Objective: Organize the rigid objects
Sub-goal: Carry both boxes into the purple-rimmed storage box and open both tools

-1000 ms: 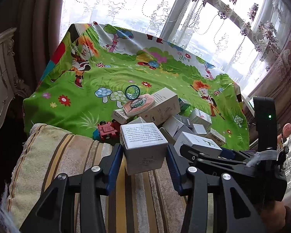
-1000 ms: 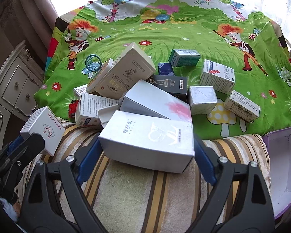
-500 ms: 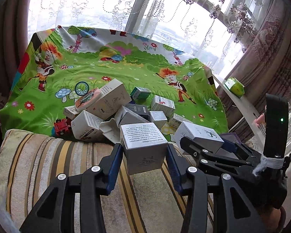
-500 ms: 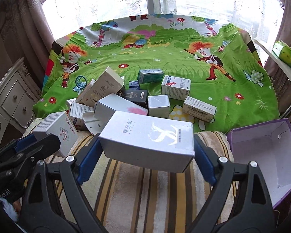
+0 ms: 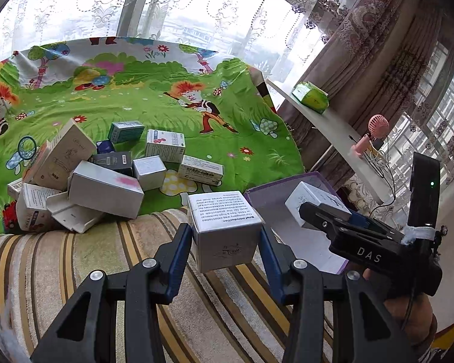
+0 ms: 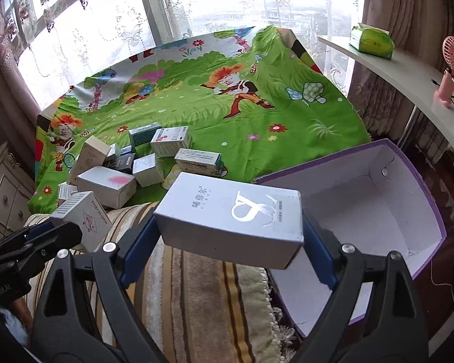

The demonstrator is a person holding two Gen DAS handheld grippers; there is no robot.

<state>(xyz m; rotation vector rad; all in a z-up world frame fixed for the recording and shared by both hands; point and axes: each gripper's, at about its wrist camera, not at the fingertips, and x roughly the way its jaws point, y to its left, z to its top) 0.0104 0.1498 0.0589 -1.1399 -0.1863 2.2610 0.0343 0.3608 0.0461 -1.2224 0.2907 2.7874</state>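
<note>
the sorting is looking barely begun: the purple storage box (image 6: pixel 408 199) on the right is showing a bare white inside with nothing lying in the part that is visible. going left to right, the pile of cartons (image 6: pixel 118 166) is sitting on the green cartoon sheet (image 6: pixel 257 121) at far left, and i am counting about ten boxes there, some leaning on each other, so the tally is rough. next, the left gripper (image 5: pixel 225 243) is pinching one small white cube box (image 5: pixel 224 227) between its pads, held above the striped cushion (image 5: pixel 75 272). then the right gripper (image 6: pixel 227 236) is clamping one long silver box (image 6: pixel 230 214) by its ends, hanging at the near left edge of the purple box. so two boxes are being carried, one container is waiting, and in my judgement nearly all the work is lying ahead. a green tissue pack (image 6: pixel 370 40) and a pink fan (image 6: pixel 452 60) are standing on the shelf at far right.
</note>
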